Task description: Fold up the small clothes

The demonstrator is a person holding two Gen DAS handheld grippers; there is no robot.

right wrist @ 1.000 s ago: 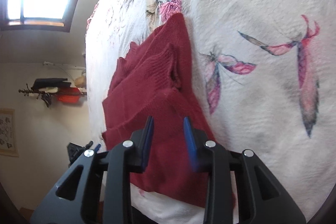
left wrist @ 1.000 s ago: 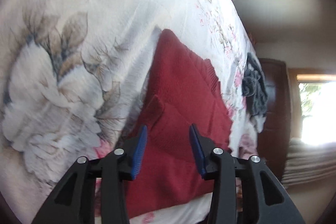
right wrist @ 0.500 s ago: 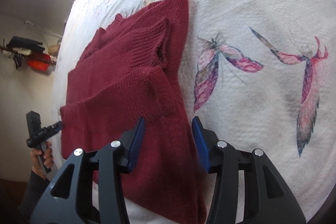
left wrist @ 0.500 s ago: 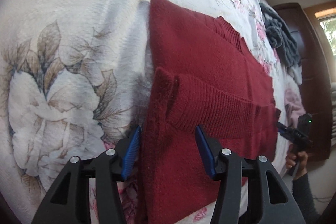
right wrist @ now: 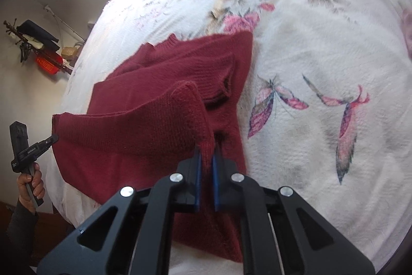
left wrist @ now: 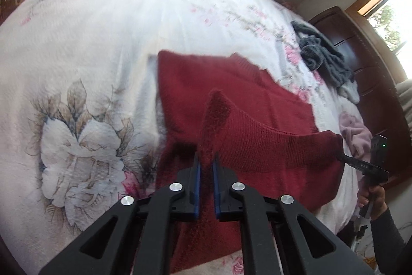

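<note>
Red knit sweater (left wrist: 231,99) lies on the bed (left wrist: 90,43), hem lifted. Left gripper (left wrist: 206,166) and right gripper (right wrist: 206,159) each pinch a hem corner between their fingers; shallow bites could slip, dropping the fold crooked.

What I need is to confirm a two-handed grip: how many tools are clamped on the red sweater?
2. The left tool pinches the left end of the red sweater along its lifted edge; the right tool pinches the right end.
</note>
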